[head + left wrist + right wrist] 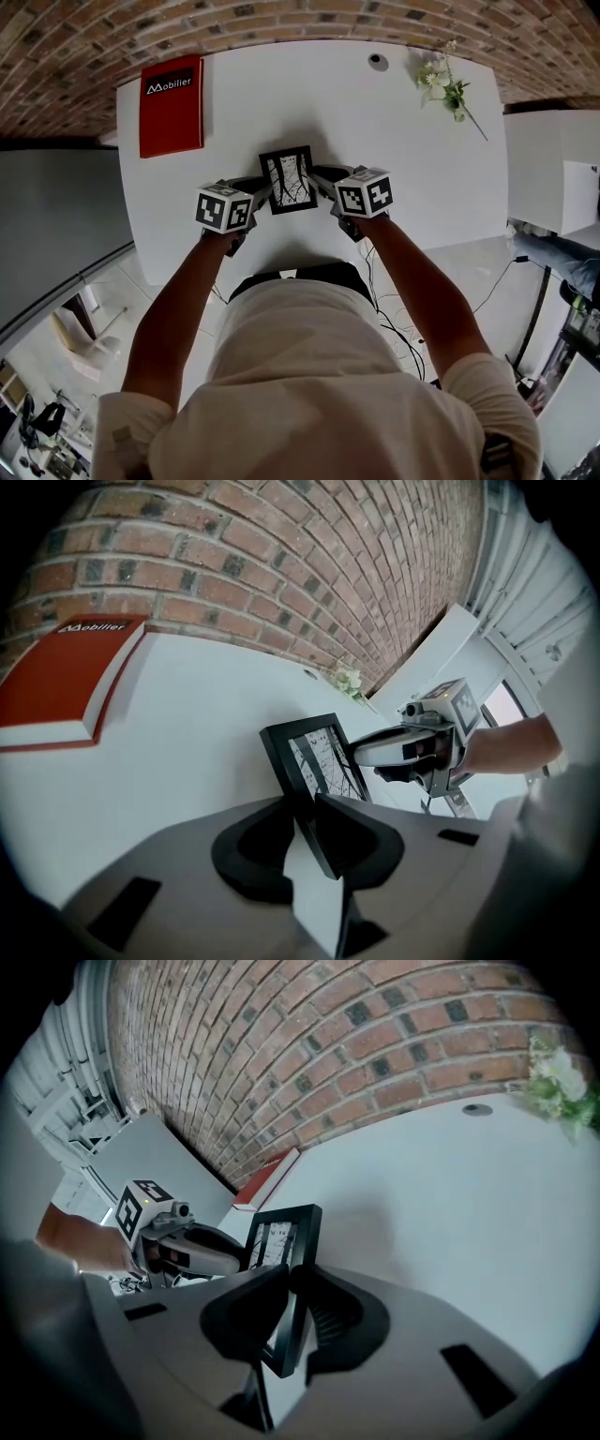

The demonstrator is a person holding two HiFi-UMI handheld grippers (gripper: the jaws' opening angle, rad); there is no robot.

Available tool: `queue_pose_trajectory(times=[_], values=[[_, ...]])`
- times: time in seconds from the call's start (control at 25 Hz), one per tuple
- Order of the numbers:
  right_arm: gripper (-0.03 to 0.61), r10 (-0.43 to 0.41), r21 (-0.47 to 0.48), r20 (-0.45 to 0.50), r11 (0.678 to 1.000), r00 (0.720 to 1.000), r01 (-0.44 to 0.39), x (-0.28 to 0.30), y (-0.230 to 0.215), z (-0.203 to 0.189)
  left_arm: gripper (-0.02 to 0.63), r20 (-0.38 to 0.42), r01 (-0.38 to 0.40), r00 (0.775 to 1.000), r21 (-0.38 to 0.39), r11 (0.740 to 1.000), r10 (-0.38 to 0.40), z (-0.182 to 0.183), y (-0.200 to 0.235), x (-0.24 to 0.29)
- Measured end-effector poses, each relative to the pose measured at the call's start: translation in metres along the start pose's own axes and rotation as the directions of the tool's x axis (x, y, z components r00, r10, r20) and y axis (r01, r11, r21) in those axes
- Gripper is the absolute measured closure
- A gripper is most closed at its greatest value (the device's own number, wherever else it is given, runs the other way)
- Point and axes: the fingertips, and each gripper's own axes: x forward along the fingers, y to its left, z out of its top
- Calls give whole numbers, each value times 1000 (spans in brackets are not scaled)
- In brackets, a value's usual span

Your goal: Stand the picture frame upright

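Frame: the frame (288,179) is at the middle of the table (394,150), near its front edge, between the two grippers. The picture faces the person and the top leans a little away.
Why held so: one gripper on each side edge keeps the frame from twisting or tipping, and it lets the person set the lean, probably so the frame can settle on its back strut.
Left gripper: the left gripper (306,814) is closed on the frame's left edge. The black moulding passes between the pads, with a pale back panel showing below them.
Right gripper: the right gripper (291,1274) is closed on the right edge, and the frame's thin side runs between its pads. A dark strut (246,1393) shows below.
Foot of frame: it is hidden by the jaws, so I cannot tell whether it rests on the table.
Progress: this looks like late positioning. The frame is near upright but is not yet let go.
Surroundings: a red book (172,105) and the flowers (445,86) lie well apart from the frame, at the far side.
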Motion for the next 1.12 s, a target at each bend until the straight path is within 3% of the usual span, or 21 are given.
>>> queue_pose_trajectory(times=[0.48,1.12], values=[[523,-11,-107,83,994,996,20,-20,-10,35,554,41,-43,998,153,987,38,41,-8,0],[535,-32,-242,136,968,990,65,-37,-34,83,561,114,-108,990,252,962,81,107,-7,7]])
